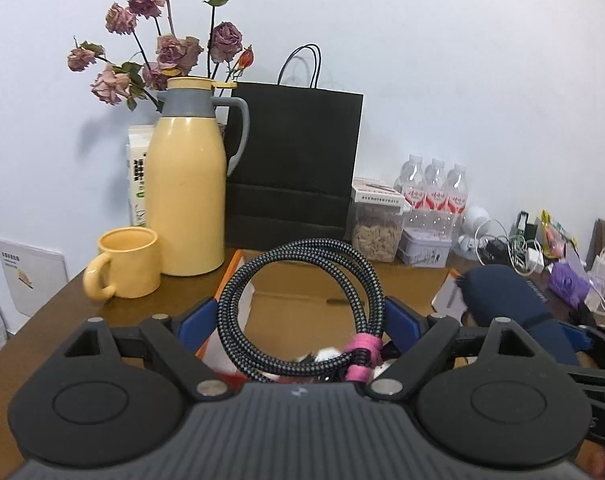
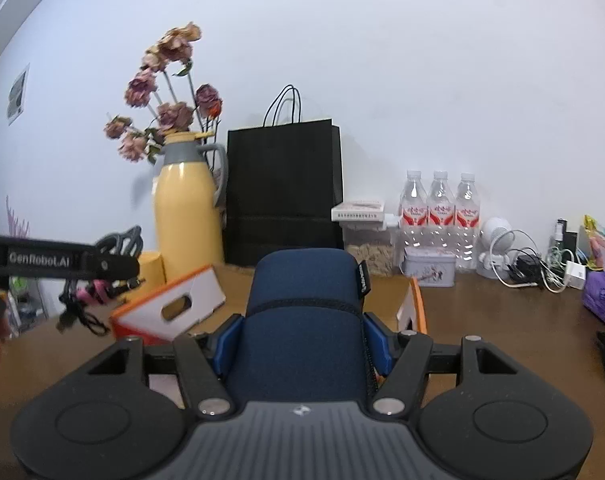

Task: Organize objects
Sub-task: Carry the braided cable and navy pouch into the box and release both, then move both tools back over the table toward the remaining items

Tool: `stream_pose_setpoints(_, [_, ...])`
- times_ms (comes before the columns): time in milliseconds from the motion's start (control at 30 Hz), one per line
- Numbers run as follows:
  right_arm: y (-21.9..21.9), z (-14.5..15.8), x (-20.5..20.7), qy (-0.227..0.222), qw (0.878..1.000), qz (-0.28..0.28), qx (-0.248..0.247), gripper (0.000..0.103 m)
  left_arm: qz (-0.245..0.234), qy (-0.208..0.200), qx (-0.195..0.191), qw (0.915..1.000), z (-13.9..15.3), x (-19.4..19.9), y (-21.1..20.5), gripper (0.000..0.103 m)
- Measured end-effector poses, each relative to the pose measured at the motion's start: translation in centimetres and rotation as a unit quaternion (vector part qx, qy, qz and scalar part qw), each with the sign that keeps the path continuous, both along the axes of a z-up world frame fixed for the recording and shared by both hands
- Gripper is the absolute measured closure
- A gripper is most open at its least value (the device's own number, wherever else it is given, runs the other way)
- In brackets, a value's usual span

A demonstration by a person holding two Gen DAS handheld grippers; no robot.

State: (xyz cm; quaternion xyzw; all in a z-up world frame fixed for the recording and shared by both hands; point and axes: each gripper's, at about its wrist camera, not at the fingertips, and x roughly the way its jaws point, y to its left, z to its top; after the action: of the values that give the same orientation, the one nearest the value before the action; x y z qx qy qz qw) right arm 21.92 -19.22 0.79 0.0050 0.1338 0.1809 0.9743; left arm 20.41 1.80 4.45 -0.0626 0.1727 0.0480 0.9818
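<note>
The left gripper (image 1: 302, 316) clamps a coiled cable (image 1: 298, 312); the right gripper (image 2: 302, 344) clamps a blue case (image 2: 302, 320); only the right view shows the cable's dangling plug (image 2: 64, 322).

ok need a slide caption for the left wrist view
Left gripper carries a coiled braided cable above an open cardboard box, beside a yellow thermos.

A plain, pale bluish-white wall (image 2: 422, 60) fills the background under soft, even light. A brown wooden worktop (image 2: 502, 320) runs up against it. A small framed picture (image 2: 17, 94) hangs on the wall at far left.
</note>
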Motion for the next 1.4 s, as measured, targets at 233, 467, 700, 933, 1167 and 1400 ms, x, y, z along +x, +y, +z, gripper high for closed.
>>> stream_pose_setpoints(233, [2.1,-0.3,6.6,0.024,1.0,-0.018,0.009,0.041,0.008,0.005,-0.003,0.9999,-0.3,5.5,-0.2,0.014])
stream_pose_setpoints(467, [2.3,-2.6,10.6,0.06,0.997,-0.039,0.002,0.041,0.022,0.02,0.008,0.9995,-2.4,9.4,-0.4,0.015])
stream_pose_setpoints(700, [2.6,-3.4,11.4,0.079,0.996,-0.029,-0.014,0.04,0.016,0.039,0.017,0.999,-3.6,10.1,-0.3,0.014])
stream_pose_setpoints(933, [2.8,-3.2,10.4,0.064,0.997,-0.035,-0.032,0.0,0.024,0.02,0.004,0.9995,-3.8,9.5,0.0,0.0])
stream_pose_setpoints(1167, [2.9,-3.0,10.0,0.052,0.998,-0.032,-0.034,0.0,0.033,0.017,-0.003,0.9993,-3.7,9.3,0.3,0.0])
stream_pose_setpoints(1400, [2.6,-2.6,9.5,0.044,0.998,-0.036,-0.031,0.0,0.036,0.004,-0.015,0.9992,-2.9,8.3,0.7,0.0])
